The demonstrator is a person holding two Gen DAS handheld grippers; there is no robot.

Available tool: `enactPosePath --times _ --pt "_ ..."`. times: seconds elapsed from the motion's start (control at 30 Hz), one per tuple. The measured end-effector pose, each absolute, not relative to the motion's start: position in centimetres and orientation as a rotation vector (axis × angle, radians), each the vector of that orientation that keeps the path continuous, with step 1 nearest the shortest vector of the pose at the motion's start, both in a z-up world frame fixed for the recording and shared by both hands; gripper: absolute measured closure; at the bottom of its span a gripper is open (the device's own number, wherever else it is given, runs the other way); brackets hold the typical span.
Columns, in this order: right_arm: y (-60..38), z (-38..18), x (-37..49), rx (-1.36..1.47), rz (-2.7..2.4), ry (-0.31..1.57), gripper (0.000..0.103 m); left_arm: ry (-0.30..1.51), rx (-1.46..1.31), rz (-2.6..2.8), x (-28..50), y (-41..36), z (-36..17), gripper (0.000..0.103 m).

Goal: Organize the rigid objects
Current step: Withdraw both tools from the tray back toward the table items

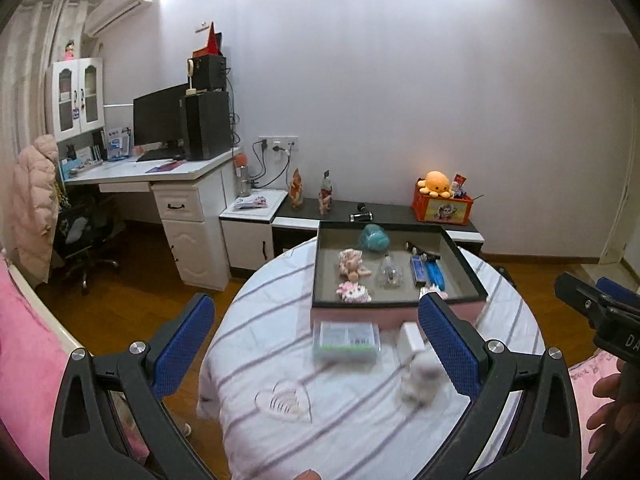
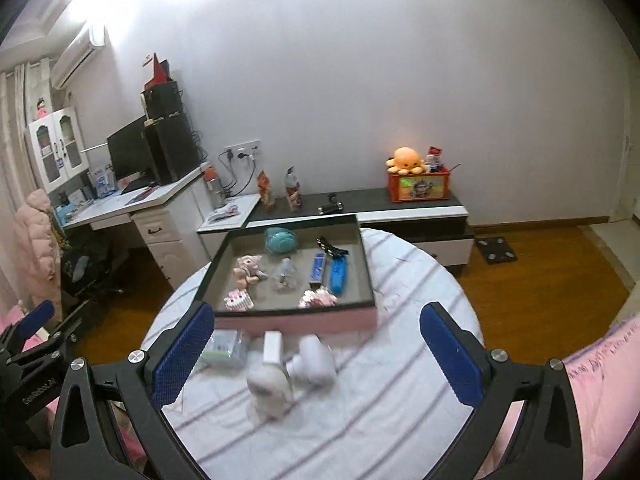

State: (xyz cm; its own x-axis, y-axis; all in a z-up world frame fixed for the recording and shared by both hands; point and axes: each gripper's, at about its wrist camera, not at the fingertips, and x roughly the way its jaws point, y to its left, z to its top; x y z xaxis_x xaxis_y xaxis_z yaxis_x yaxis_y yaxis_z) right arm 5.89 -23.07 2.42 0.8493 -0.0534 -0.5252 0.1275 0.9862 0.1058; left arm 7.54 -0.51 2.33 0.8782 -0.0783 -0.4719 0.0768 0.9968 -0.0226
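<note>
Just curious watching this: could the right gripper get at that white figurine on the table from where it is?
Probably yes: the right gripper is open, and the white figurine stands between its fingers with nothing in front.

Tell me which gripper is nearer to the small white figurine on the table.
Right. The right gripper is open with the white figurine between its fingers. The left gripper, also open, has it off by its right finger, over the green-labelled box.

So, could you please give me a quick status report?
Both grippers, left and right, open, empty. Tray part-filled. Green-labelled box and white items lie loose on the table, blurred. Nothing blocking.
</note>
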Motion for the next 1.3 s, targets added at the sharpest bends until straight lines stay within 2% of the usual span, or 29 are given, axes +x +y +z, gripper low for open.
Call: enactPosePath --times 0.2,0.8,1.3 --pt "-22.8 1.3 3.5 0.136 -0.086 0.559 0.0 0.482 -0.014 -0.062 5.2 -0.2 2.1 0.0" --pt "-22.2 -0.3 2.9 0.105 -0.079 0.592 0.0 0.526 -0.019 -0.078 5.4 -0.3 0.0 0.0" --pt "-21.7 -6.9 6.5 0.1 -0.018 0.771 0.0 0.639 -0.022 -0.097 8.4 -0.4 -4.5 0.0"
